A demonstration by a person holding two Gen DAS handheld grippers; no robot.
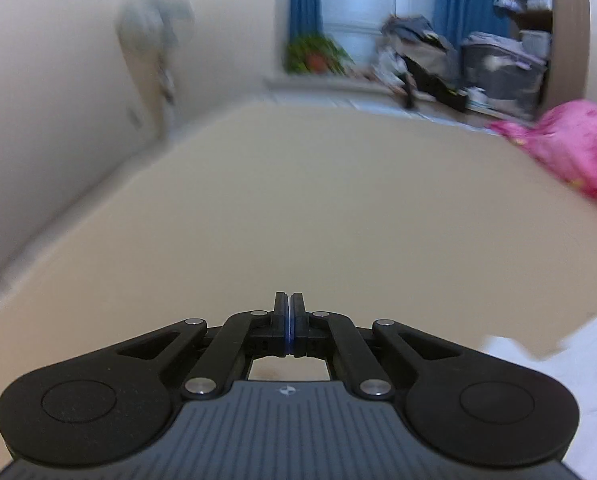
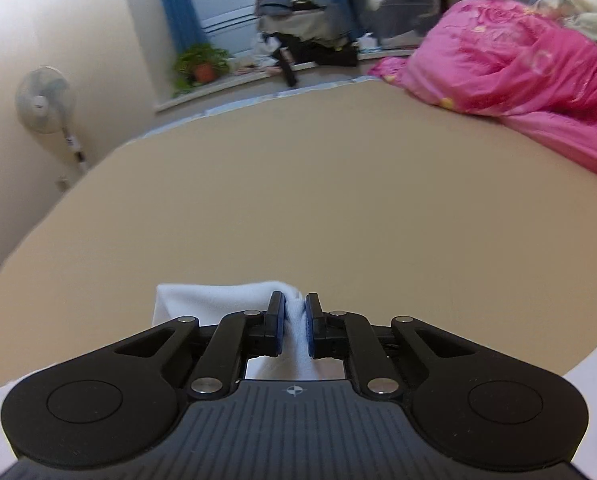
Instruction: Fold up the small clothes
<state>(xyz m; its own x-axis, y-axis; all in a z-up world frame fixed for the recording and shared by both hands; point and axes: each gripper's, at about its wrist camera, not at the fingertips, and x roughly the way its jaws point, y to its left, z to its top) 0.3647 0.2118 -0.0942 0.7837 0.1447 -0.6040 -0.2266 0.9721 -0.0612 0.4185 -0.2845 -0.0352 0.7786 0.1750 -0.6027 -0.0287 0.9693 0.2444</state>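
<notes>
Your right claw (image 2: pixel 295 320) is clamped on a bunched edge of the white cloth (image 2: pixel 202 300), which sits at the near edge of the bed (image 2: pixel 338 200), likely so you can lift or drag that edge for a fold. Your left claw (image 1: pixel 289 322) is pressed closed on nothing, over bare bed with the cloth just to its right. Most of the cloth is hidden under the claws or cut off by the frame, so its type cannot be told, and the left view is blurred.

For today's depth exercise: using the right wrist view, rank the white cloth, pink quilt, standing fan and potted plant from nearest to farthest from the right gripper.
1. White cloth, pinched in the right gripper.
2. Pink quilt, right.
3. Standing fan, far left.
4. Potted plant, windowsill.
</notes>
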